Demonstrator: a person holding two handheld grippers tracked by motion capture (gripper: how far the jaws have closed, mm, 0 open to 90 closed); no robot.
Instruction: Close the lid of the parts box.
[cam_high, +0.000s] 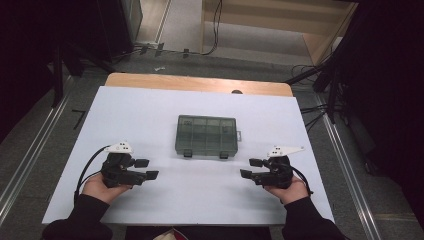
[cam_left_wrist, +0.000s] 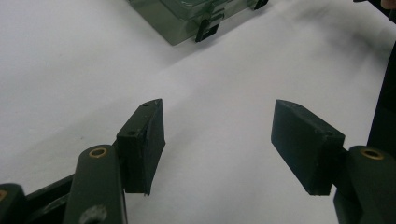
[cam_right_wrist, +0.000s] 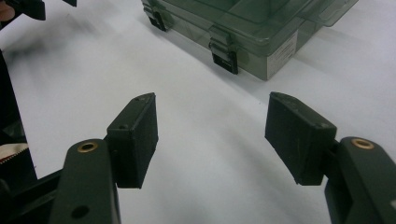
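While one smoky compartment box (cam_high: 206, 135) sits shut at table (cam_high: 150, 105) centre, two grippers flank it: left gripper (cam_high: 146, 169) at 8 o'clock, right gripper (cam_high: 252, 168) at 4 o'clock, both with jaws spread, nothing between. Two black latches (cam_right_wrist: 224, 56) face person. White side label (cam_right_wrist: 282, 53) unreadable. Path to box unobstructed.

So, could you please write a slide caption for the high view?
Two hand-held grippers, left and right, open, flank a closed compartment box on the white table.
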